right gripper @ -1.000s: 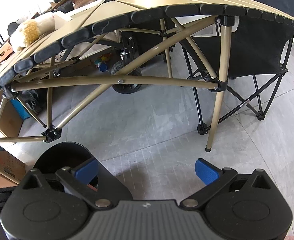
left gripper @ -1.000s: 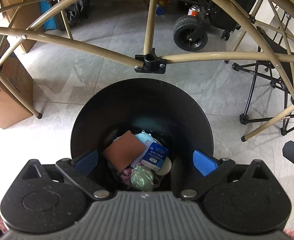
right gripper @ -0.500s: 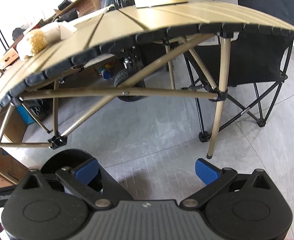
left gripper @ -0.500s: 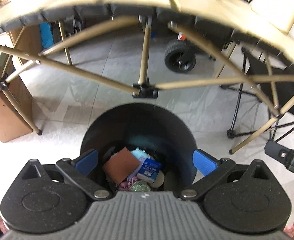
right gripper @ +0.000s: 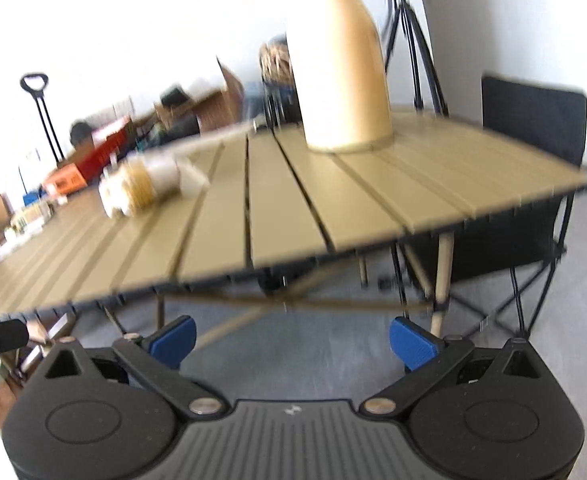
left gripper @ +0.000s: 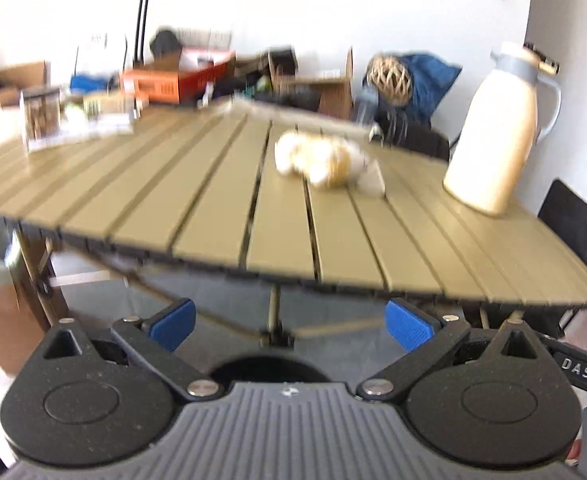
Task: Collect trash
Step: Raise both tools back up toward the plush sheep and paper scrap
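A crumpled white and yellow piece of trash [left gripper: 325, 160] lies near the middle of the tan slatted table [left gripper: 213, 208]. It also shows in the right wrist view [right gripper: 149, 184], left of centre on the table [right gripper: 293, 208]. My left gripper [left gripper: 291, 324] is open and empty, in front of the table's near edge. The rim of the black trash bin [left gripper: 269, 368] shows just below it. My right gripper [right gripper: 293, 338] is open and empty, also in front of the table edge. Both views are blurred.
A cream thermos jug [left gripper: 497, 136] stands at the table's right side, seen large in the right wrist view [right gripper: 341, 60]. A clear jar [left gripper: 39, 114] and papers sit at the far left. A black folding chair [right gripper: 533, 184] stands right of the table. Boxes line the back wall.
Both grippers have risen and tilted up from under the table to above its edge. The bin's contents have dropped out of the left view; the tabletop is in sight.
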`<state>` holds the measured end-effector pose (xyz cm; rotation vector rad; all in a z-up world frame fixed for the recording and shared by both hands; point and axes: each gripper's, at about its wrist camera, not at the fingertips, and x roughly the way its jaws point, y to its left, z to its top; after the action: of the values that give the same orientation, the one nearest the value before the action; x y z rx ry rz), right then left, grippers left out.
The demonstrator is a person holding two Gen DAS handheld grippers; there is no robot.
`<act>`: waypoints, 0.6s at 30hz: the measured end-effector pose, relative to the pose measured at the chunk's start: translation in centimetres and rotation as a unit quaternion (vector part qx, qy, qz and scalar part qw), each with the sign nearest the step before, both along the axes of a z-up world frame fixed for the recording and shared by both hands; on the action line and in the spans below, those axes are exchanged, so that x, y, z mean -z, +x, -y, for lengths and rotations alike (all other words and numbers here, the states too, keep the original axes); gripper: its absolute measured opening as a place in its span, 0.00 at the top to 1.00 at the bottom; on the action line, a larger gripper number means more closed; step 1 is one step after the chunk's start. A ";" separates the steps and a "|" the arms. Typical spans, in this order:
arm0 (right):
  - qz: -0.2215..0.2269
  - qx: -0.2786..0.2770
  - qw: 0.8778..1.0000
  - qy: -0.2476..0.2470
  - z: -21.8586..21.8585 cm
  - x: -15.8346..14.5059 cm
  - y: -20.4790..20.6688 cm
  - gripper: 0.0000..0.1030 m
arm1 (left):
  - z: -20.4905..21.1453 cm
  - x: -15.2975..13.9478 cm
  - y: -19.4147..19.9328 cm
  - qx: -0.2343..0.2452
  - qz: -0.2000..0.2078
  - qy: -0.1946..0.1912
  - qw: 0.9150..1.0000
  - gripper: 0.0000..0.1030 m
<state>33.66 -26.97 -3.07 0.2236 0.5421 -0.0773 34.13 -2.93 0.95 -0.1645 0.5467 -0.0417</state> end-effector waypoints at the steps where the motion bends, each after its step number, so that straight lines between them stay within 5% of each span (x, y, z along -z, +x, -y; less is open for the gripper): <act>1: 0.014 -0.002 1.000 -0.007 -0.2 -0.6 0.0 0.00 | -0.1 -0.6 0.3 -0.004 0.008 0.001 1.000 0.00; 8: 0.079 -0.021 0.995 -0.065 -1.8 -5.0 2.5 0.00 | -0.6 -4.2 4.2 -0.023 0.049 0.018 0.998 0.00; 18: 0.108 -0.043 0.990 -0.075 -4.0 -8.8 9.0 0.00 | -1.1 -5.4 12.1 -0.030 0.061 0.008 0.998 0.00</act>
<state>42.68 -23.01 5.68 0.0604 0.3277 -0.0102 46.18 -1.78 6.37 -0.1613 0.4207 0.0109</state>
